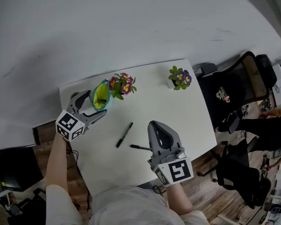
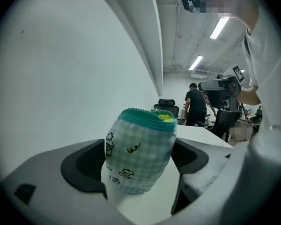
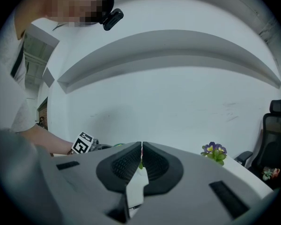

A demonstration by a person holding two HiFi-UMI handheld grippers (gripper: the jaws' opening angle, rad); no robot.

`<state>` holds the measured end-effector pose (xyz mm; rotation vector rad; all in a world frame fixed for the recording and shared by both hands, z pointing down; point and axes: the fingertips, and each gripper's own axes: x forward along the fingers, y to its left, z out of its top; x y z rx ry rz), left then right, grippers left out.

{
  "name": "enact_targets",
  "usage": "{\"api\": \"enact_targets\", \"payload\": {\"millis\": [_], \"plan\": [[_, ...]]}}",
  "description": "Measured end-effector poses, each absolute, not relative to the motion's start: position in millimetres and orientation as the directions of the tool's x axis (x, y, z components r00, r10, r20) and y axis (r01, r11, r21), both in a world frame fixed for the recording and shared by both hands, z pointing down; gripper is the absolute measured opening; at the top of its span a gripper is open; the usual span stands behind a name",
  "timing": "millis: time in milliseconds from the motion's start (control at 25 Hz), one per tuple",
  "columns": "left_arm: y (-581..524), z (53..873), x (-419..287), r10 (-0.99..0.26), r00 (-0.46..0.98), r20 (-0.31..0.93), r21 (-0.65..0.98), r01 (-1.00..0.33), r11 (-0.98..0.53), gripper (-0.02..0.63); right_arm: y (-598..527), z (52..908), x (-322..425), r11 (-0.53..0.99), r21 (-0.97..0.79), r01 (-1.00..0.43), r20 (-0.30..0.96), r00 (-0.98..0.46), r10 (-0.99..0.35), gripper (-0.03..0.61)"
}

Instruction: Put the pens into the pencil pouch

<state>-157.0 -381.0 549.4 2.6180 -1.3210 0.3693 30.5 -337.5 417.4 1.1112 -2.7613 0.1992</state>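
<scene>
Left tongs wide open around upright pencil pouch, desk's 10 o'clock. Right tongs shut, empty. Black marker and thin pen loose at pouch's 5 o'clock. Risk: clamping flattens pouch mouth or tips it.

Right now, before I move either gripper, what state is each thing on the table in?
Pencil pouch: upright, mouth open.
Left gripper: open, jaws either side of the pouch.
Right gripper: shut, empty.
Black pen: lying on the table, outside the pouch.
Second pen: lying beside the right gripper, outside the pouch.
Pink flower pot: upright, beside the pouch.
Purple flower pot: upright.
</scene>
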Motion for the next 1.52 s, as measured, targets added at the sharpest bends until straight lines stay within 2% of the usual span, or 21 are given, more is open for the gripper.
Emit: {"api": "enact_targets", "payload": {"millis": [160, 480, 520, 560, 600, 800, 960, 1240, 1520], "plan": [[-390.0, 549.2, -150.8, -0.745, 0.596, 0.300, 0.040, -0.788, -0.614, 0.402, -341.2, 425.8, 28.4, 0.716, -0.068, -0.694, 0.218, -0.711, -0.669, 0.029], [-399.7, 545.3, -148.2, -0.802, 0.533, 0.271, -0.021, -0.829, -0.558, 0.389, -342.6, 425.5, 22.3, 0.723, -0.054, -0.689, 0.210, -0.715, -0.666, 0.029], [-400.1, 544.8, -149.6, -0.818, 0.509, 0.268, -0.037, -0.843, -0.536, 0.326, -341.8, 425.9, 21.6, 0.726, -0.053, -0.686, 0.207, -0.719, -0.664, 0.028], [-400.9, 544.1, -152.0, -0.837, 0.479, 0.265, -0.058, -0.858, -0.510, 0.160, -341.0, 427.0, 21.3, 0.726, -0.056, -0.685, 0.212, -0.719, -0.662, 0.028], [-401.2, 543.1, -153.6, -0.850, 0.459, 0.258, -0.069, -0.869, -0.490, 0.115, -340.3, 427.7, 21.1, 0.724, -0.060, -0.687, 0.219, -0.717, -0.662, 0.029], [-392.0, 527.5, -147.3, -0.883, 0.431, 0.186, -0.100, -0.886, -0.454, 0.115, -337.9, 425.3, 22.0, 0.713, -0.071, -0.698, 0.232, -0.707, -0.668, 0.029], [-379.0, 504.4, -134.6, -0.900, 0.423, 0.110, -0.167, -0.884, -0.436, 0.160, -336.4, 422.9, 24.8, 0.711, -0.078, -0.699, 0.220, -0.708, -0.672, 0.028], [-350.2, 452.4, -124.2, -0.922, 0.382, -0.056, -0.107, -0.921, -0.375, 0.160, -328.2, 413.4, 25.8, 0.729, -0.061, -0.682, 0.168, -0.727, -0.666, 0.028], [-305.5, 404.8, -110.2, -0.915, 0.374, -0.153, -0.131, -0.925, -0.357, 0.160, -308.4, 407.7, 28.7, 0.717, -0.066, -0.694, 0.158, -0.716, -0.680, 0.028]]}}
